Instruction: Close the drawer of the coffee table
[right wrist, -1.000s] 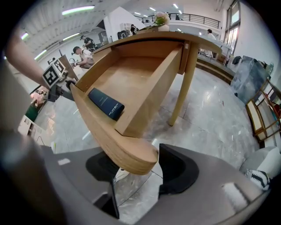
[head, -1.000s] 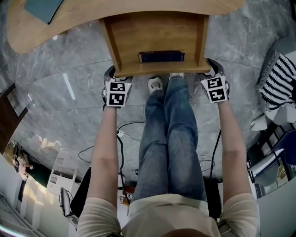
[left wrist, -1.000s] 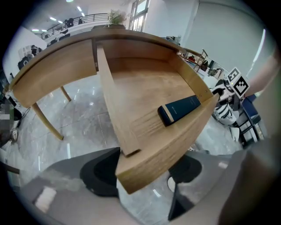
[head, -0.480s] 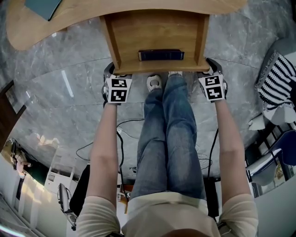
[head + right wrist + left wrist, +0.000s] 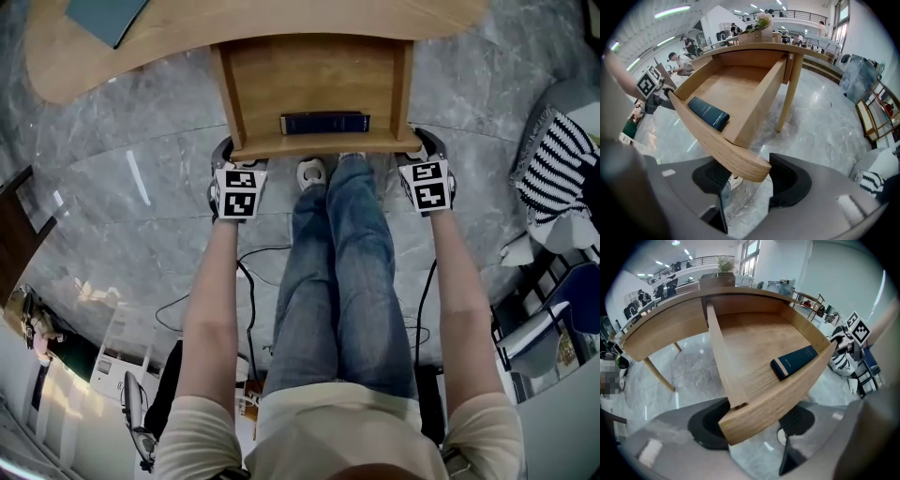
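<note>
The coffee table's wooden drawer (image 5: 314, 80) stands pulled out from under the curved tabletop (image 5: 84, 56). A dark blue flat box (image 5: 324, 123) lies inside against the front panel (image 5: 319, 143). My left gripper (image 5: 232, 152) is at the panel's left corner and my right gripper (image 5: 422, 148) at its right corner. In the left gripper view the panel's end (image 5: 740, 420) sits between the wide-apart jaws of the left gripper (image 5: 752, 425). In the right gripper view the other end (image 5: 752, 168) sits between the spread jaws of the right gripper (image 5: 750, 180), with a gap on one side. Both are open.
The person's legs in jeans (image 5: 342, 272) and a white shoe (image 5: 311, 172) are just below the drawer front. Cables (image 5: 253, 262) run over the grey marble floor. A teal flat item (image 5: 108, 17) lies on the tabletop. A striped cloth (image 5: 553, 173) is at the right.
The drawer has slid a little way in under the tabletop, and both grippers have moved forward with its front panel.
</note>
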`<action>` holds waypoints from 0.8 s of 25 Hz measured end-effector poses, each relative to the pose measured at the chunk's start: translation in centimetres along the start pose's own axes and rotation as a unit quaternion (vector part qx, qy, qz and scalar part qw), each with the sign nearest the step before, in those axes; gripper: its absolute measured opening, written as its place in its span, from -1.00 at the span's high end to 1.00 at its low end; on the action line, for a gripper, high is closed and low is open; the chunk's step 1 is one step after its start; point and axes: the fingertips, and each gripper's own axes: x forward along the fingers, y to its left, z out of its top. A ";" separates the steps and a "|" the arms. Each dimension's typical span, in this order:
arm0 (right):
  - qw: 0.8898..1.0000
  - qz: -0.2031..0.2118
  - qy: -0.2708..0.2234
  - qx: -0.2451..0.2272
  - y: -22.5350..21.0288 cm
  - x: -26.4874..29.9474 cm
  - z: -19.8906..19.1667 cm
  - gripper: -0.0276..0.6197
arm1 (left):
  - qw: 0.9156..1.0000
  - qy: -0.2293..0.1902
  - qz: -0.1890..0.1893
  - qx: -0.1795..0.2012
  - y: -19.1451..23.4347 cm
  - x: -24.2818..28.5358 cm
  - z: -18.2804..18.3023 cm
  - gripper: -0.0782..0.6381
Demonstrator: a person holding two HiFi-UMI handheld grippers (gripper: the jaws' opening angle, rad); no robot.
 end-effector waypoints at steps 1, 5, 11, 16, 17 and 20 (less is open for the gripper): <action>1.000 0.001 -0.001 0.001 0.1 -0.4 0.1 0.17 | 1.000 0.000 -0.002 0.000 0.0 -0.4 0.1 -0.06; 1.000 0.005 -0.002 0.004 0.5 -1.6 0.4 0.17 | 1.000 0.005 -0.007 -0.003 -0.1 -1.8 0.1 -0.06; 1.000 0.007 -0.006 0.008 0.5 -2.8 0.9 0.17 | 1.000 -0.007 -0.007 0.007 -0.2 -2.9 1.0 -0.06; 1.000 0.011 -0.013 0.009 0.6 -3.7 1.2 0.17 | 1.000 -0.012 -0.003 0.019 0.1 -3.8 1.9 -0.06; 1.000 0.011 -0.014 0.009 0.6 -3.8 1.3 0.17 | 1.000 -0.011 -0.003 0.020 0.1 -3.9 2.0 -0.06; 1.000 0.013 -0.013 0.010 0.7 -4.1 1.4 0.17 | 1.000 -0.006 -0.002 0.021 0.1 -4.2 2.0 -0.06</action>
